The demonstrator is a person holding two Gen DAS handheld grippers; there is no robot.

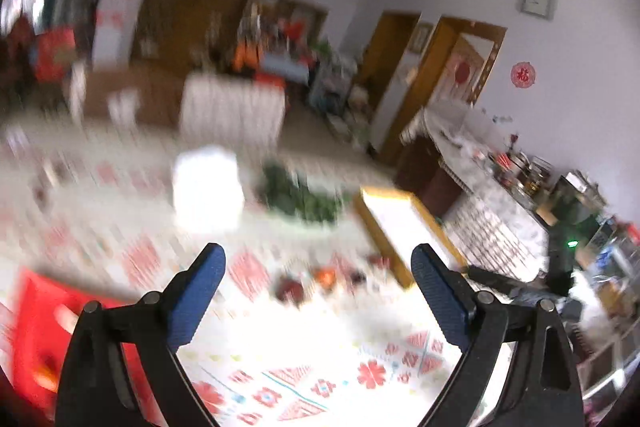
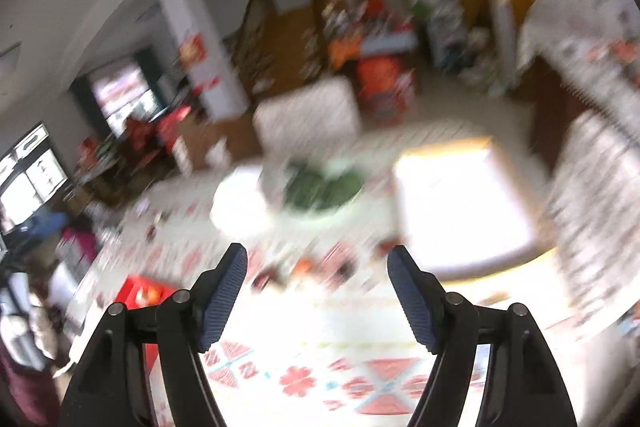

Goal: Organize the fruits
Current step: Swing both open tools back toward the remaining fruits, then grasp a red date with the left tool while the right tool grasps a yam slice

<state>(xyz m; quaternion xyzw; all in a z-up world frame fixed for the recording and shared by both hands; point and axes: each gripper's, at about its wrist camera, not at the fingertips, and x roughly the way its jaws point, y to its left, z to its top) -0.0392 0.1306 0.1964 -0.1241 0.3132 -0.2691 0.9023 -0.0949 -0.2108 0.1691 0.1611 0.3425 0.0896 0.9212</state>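
Both views are blurred by motion. Small dark red and orange fruits (image 1: pixel 312 281) lie in a loose row on a white tablecloth with red patterns (image 1: pixel 304 367). My left gripper (image 1: pixel 318 255) hangs above the cloth, short of the fruits, open with nothing between its blue pads. In the right wrist view the same fruits (image 2: pixel 304 269) lie just beyond my right gripper (image 2: pixel 318 255), which is also open and empty. A wood-framed white tray (image 1: pixel 404 223) sits to the right of the fruits, seen as a bright tray (image 2: pixel 460 211) in the right wrist view.
A red crate (image 1: pixel 36 331) stands at the table's left edge, also the red crate (image 2: pixel 140 297). A pile of green leafy produce (image 1: pixel 300 195) and a white container (image 1: pixel 208 187) sit farther back. A cluttered sideboard (image 1: pixel 520 179) runs along the right wall.
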